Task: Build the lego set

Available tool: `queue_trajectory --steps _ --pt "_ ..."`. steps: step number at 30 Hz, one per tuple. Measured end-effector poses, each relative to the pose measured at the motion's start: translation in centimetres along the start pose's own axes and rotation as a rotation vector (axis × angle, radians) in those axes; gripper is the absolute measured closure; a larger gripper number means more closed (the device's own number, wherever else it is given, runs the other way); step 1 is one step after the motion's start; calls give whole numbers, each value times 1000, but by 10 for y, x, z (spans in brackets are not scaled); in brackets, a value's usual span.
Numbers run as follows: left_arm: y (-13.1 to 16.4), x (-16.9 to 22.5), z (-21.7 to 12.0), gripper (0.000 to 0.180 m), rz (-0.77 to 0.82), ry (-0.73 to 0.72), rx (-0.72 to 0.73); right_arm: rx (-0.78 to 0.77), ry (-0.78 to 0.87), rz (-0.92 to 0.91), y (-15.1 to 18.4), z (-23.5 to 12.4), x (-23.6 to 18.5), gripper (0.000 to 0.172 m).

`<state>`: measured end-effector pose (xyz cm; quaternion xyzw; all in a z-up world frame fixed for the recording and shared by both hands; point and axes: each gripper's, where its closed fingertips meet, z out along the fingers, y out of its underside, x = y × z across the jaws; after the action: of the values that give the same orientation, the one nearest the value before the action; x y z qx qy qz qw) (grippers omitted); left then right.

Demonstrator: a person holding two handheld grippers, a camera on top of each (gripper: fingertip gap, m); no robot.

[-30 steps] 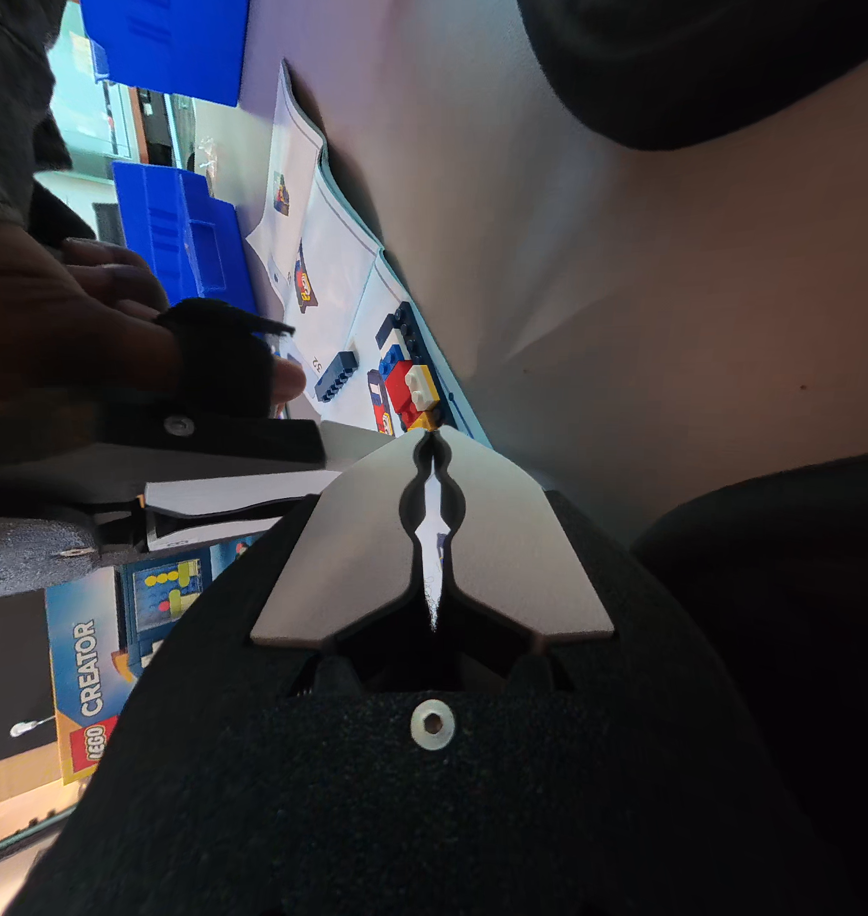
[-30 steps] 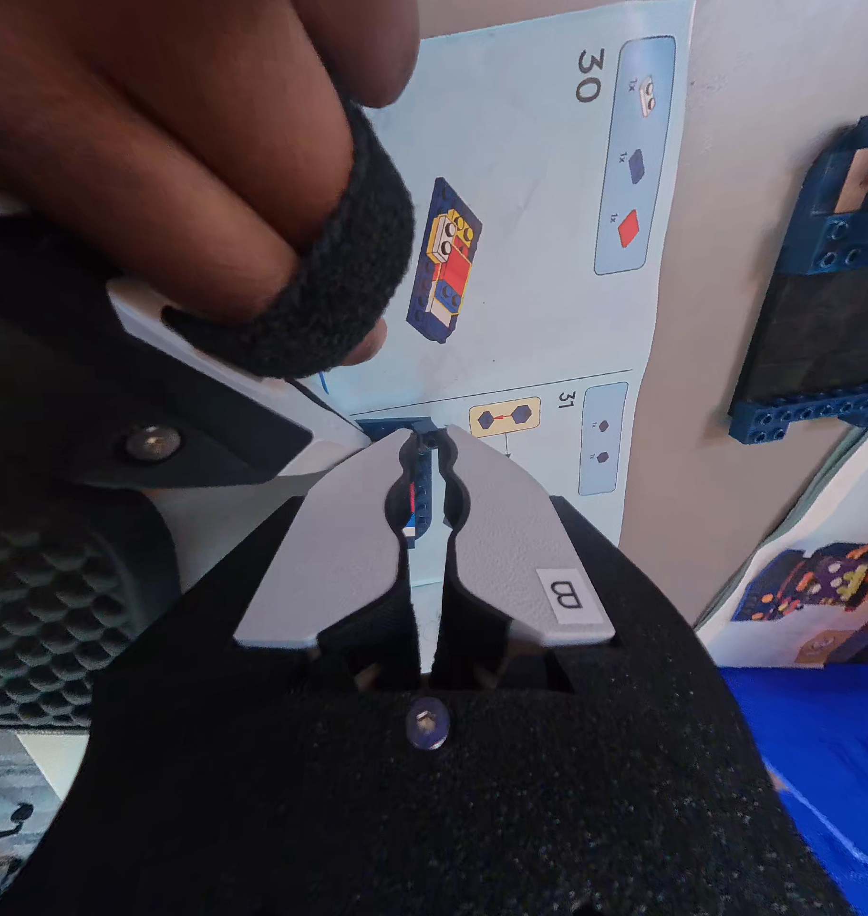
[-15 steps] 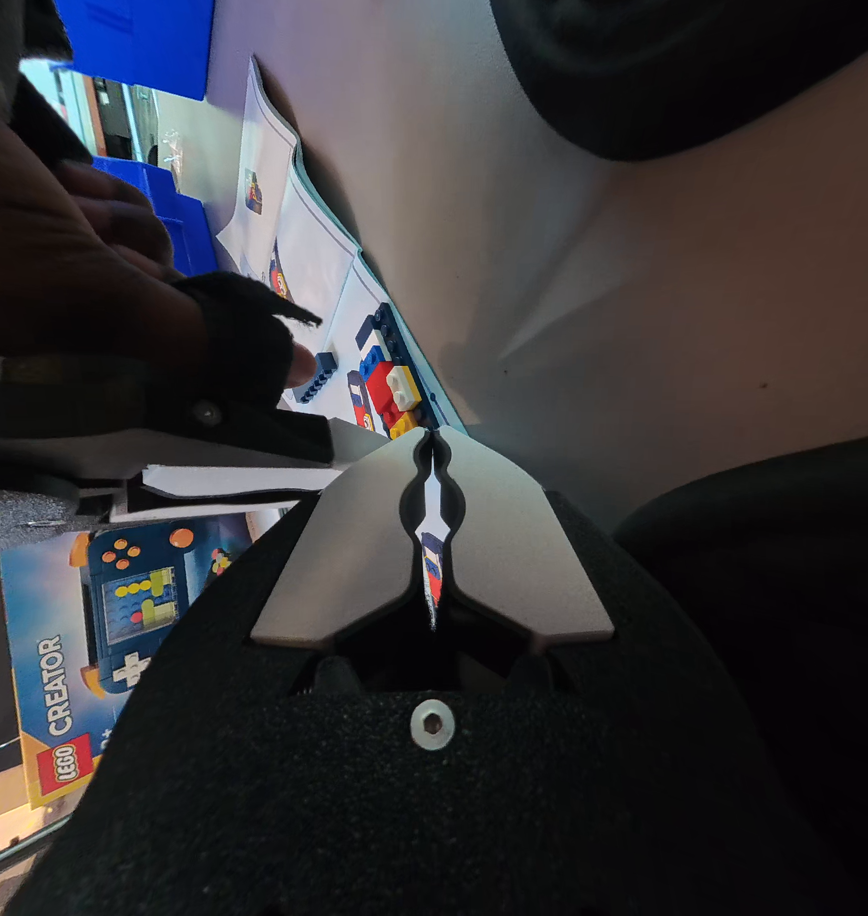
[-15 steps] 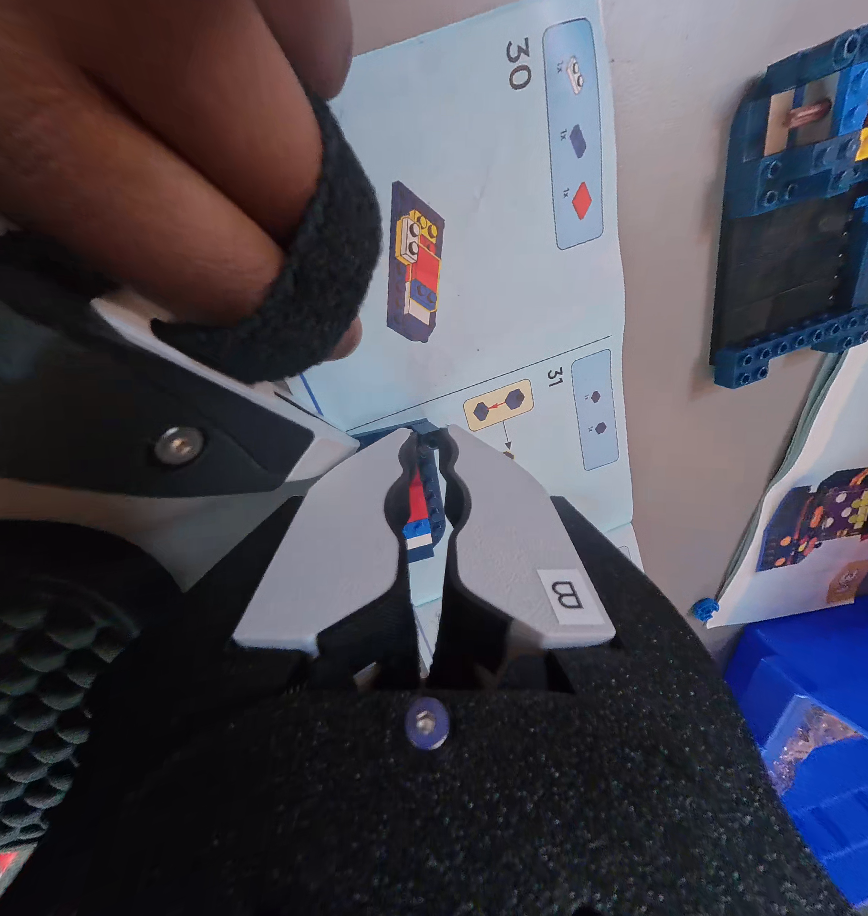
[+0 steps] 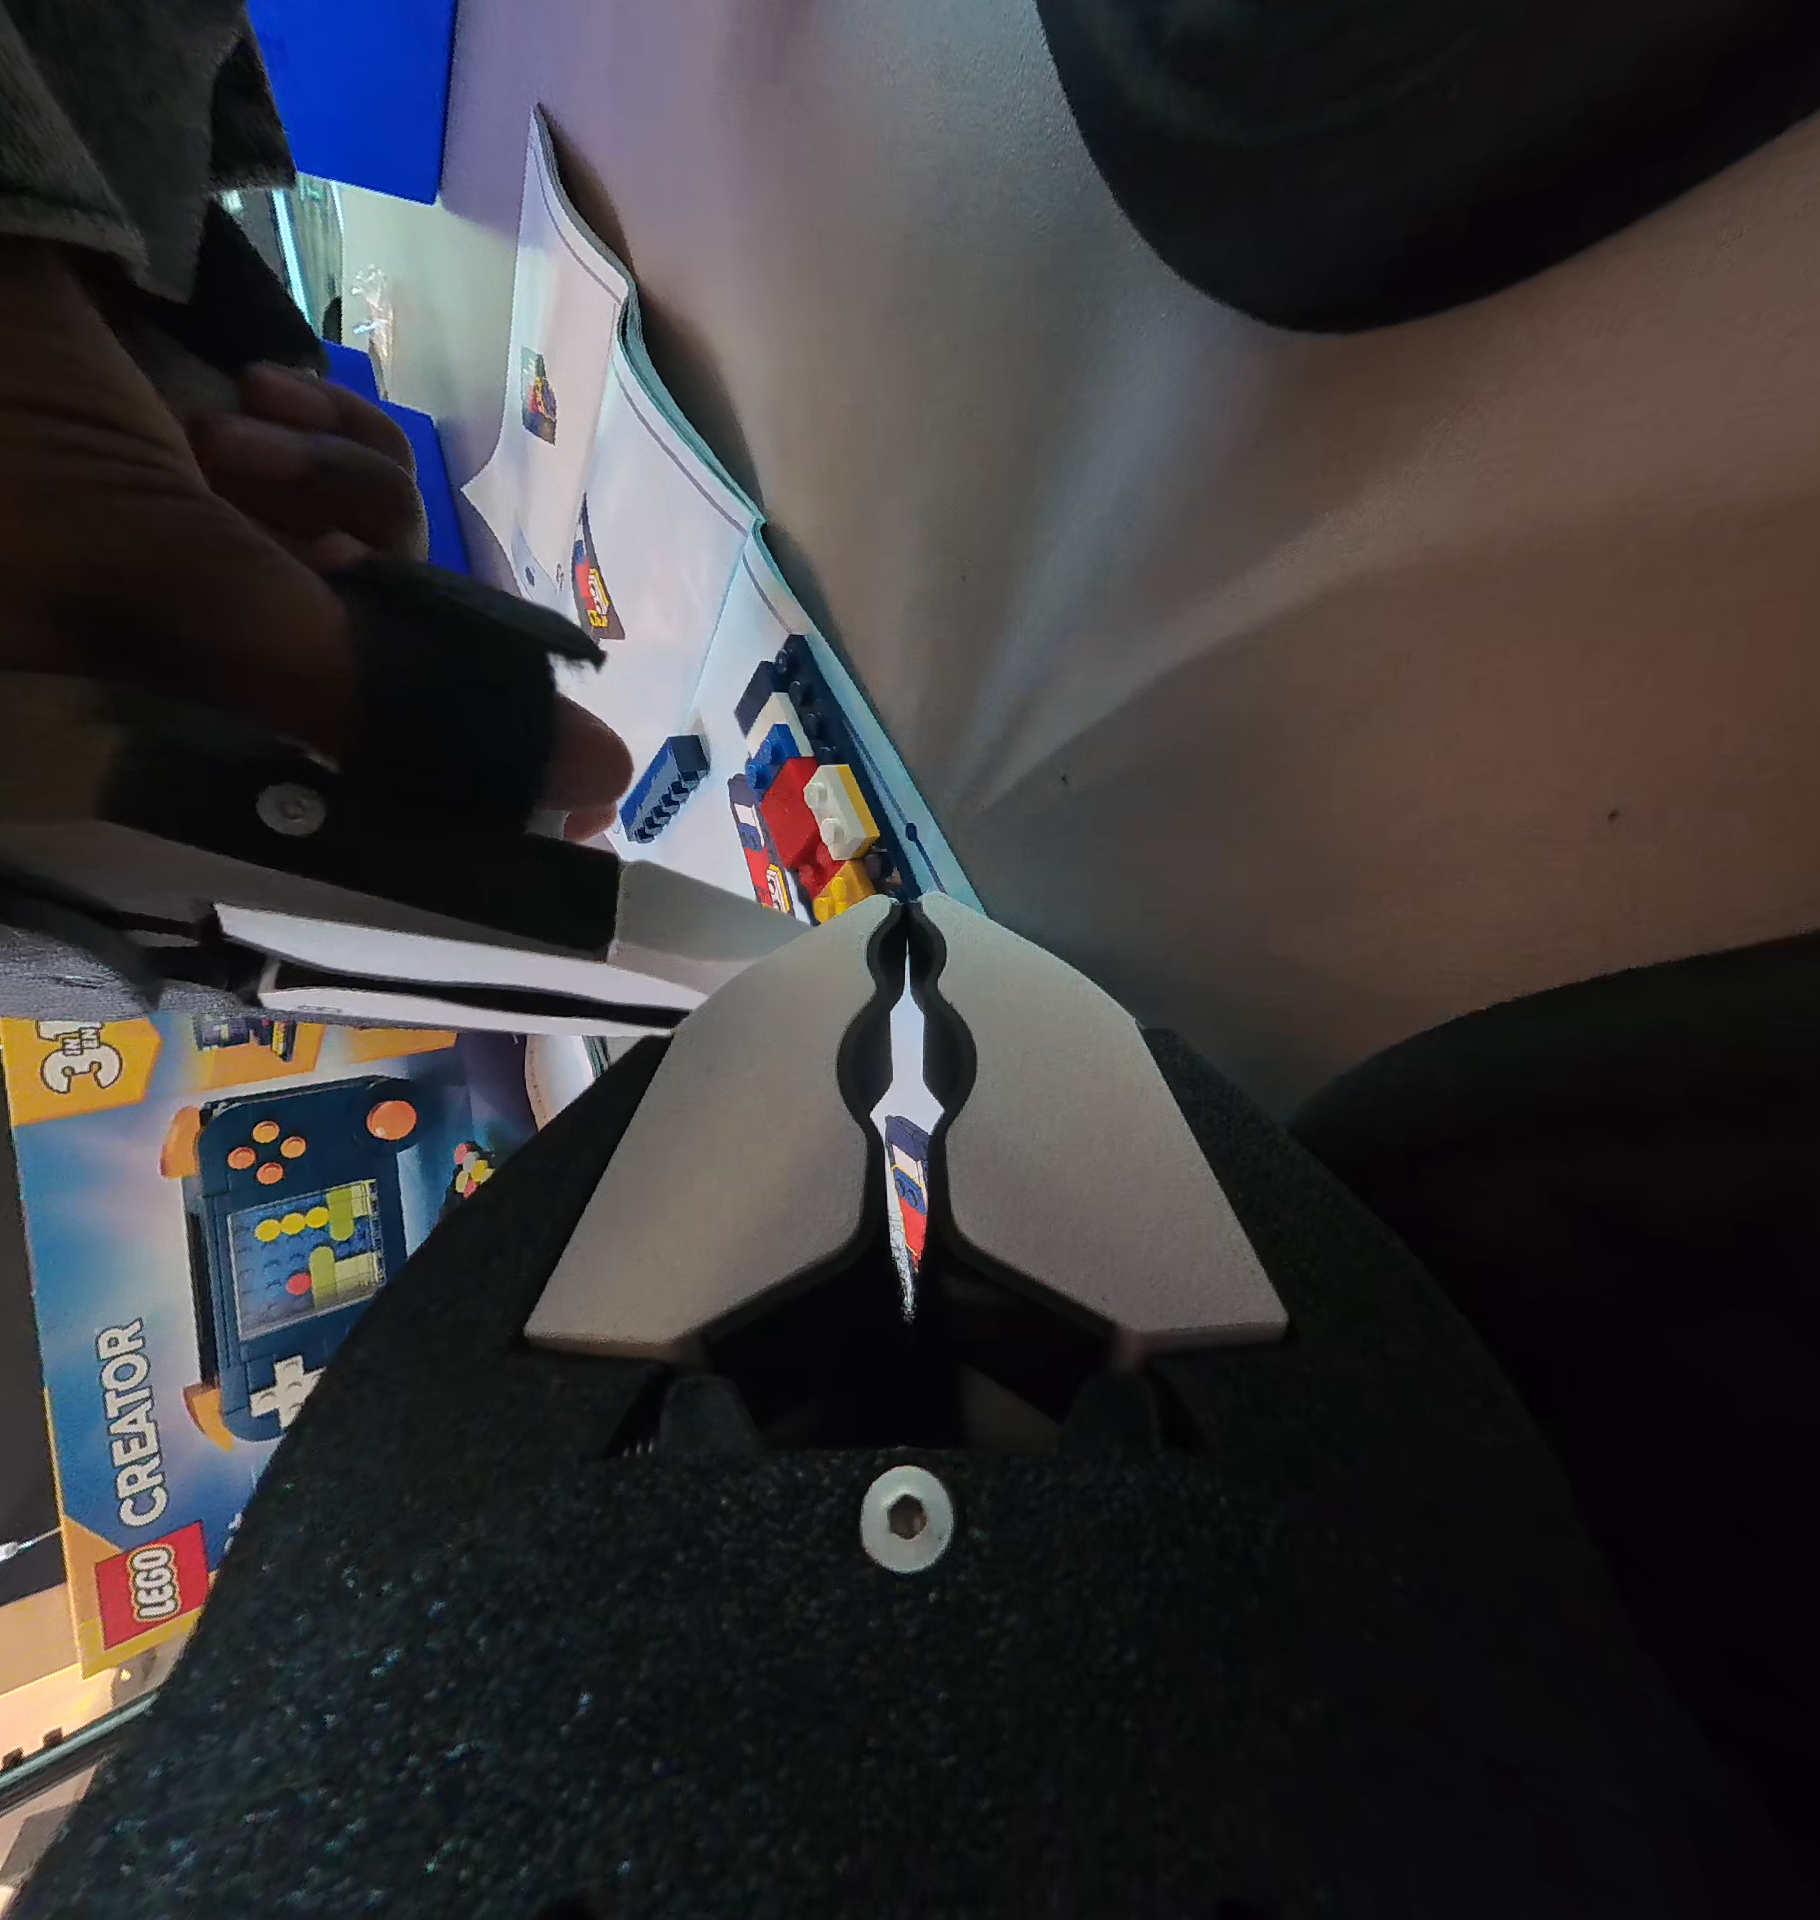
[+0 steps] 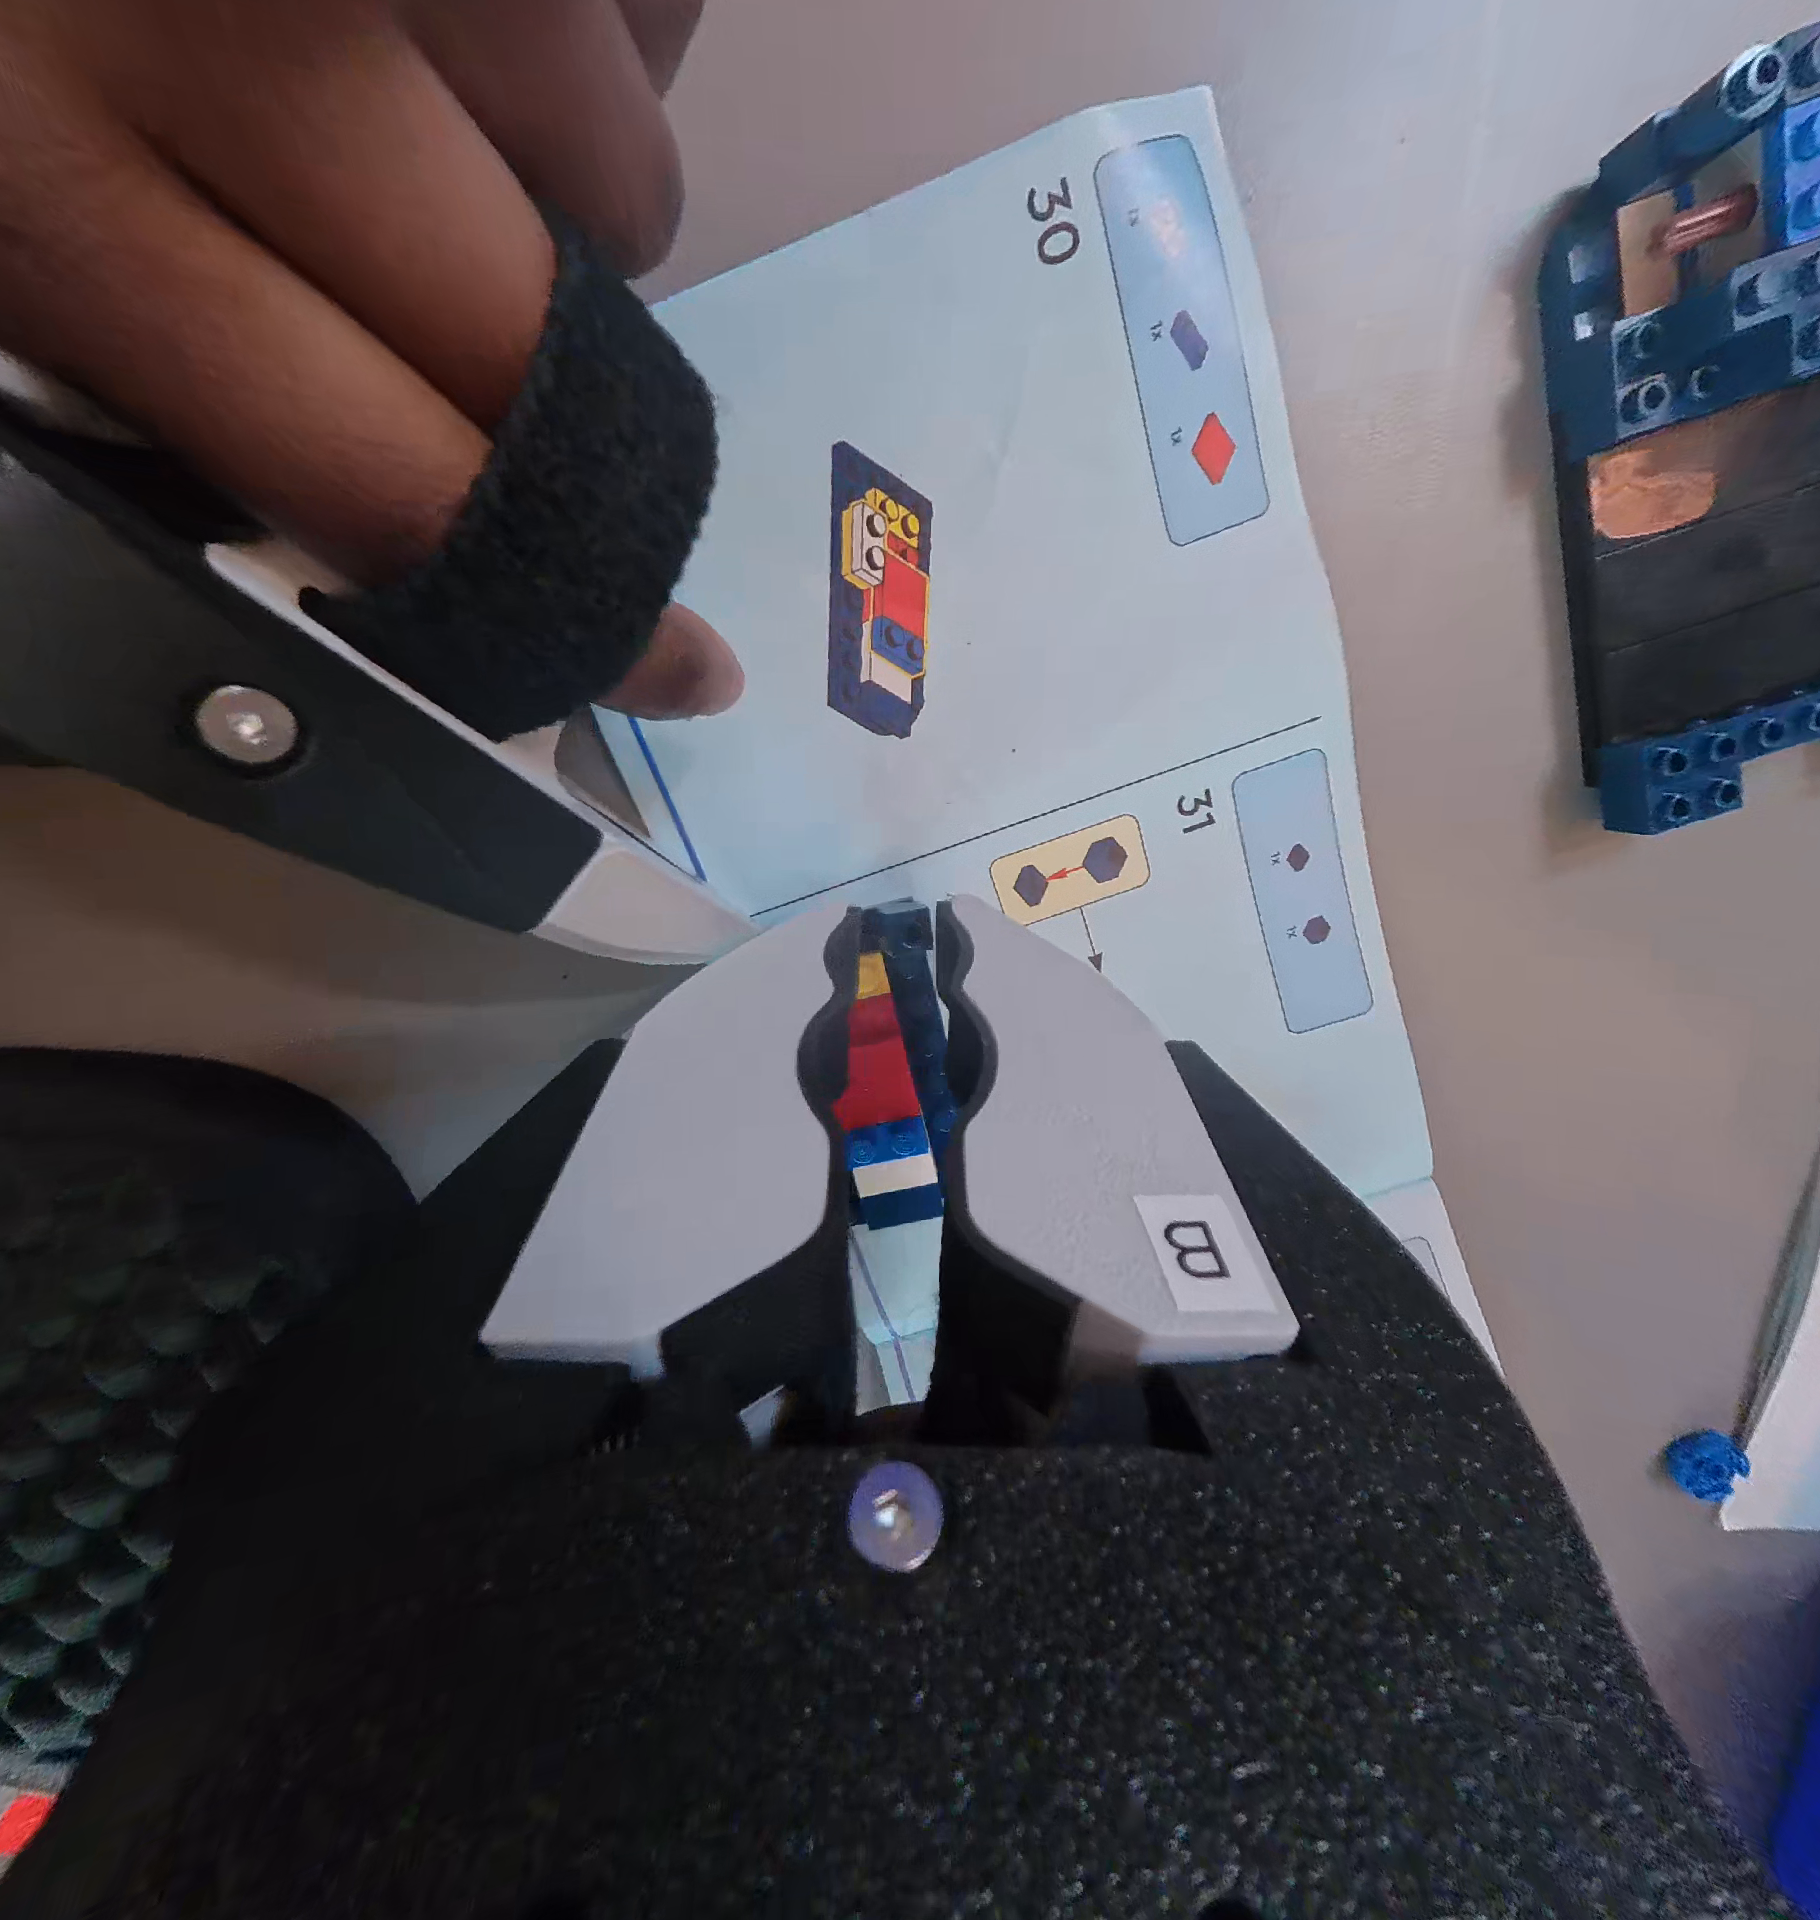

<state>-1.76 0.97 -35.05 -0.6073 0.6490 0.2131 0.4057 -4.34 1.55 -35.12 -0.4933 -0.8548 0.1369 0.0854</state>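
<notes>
A small brick build (image 5: 812, 800) lies on an open instruction booklet (image 5: 667, 540): a dark blue plate carrying red, white, yellow and blue bricks. My left gripper (image 5: 906, 914) is shut with nothing between its tips, right at the build's yellow end. My right gripper (image 6: 898, 920) looks down on the same build (image 6: 875, 1081), which shows through its jaws. A small dark blue piece (image 6: 901, 927) stands between its fingertips at that end, and the pads stand slightly off it. The right gripper's fingers (image 5: 677, 909) reach in beside my left tip. A loose dark blue brick (image 5: 662, 790) lies by the build.
A larger dark blue and black build (image 6: 1716, 520) lies right of the booklet (image 6: 1041, 623). A small blue round piece (image 6: 1704, 1465) sits by another booklet (image 6: 1810, 1351). Blue bins (image 5: 366, 94) and a toy box (image 5: 210, 1299) are on the left. A hand (image 6: 314, 260) holds the left gripper.
My right jaws have opened wider around the small dark blue piece, which they pinched before. Both views have shifted a little over the booklet. My left gripper has stayed shut.
</notes>
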Motion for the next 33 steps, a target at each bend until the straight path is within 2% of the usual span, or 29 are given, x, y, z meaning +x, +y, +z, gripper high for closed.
queue_trajectory --steps 5,9,14,17,21,30,33 --pt "0 0 1 180 -4 -2 0 -15 -19 -32 2 -4 4 153" --pt "-1 0 2 180 -6 -5 0 56 -128 -75 -8 -13 2 160" --pt "1 -1 0 180 -9 -5 3 -23 -203 -72 -1 -6 3 155" --pt "1 -1 0 180 -10 -5 5 -51 -247 -72 2 -2 -1 164" --pt "3 -3 2 180 -11 -7 7 -73 -230 -110 4 0 -4 164" --pt "2 -4 1 180 -6 -6 9 -71 -22 -268 5 1 -4 164" --pt "1 -1 0 180 7 -6 5 -62 -17 -266 5 1 -4 164"
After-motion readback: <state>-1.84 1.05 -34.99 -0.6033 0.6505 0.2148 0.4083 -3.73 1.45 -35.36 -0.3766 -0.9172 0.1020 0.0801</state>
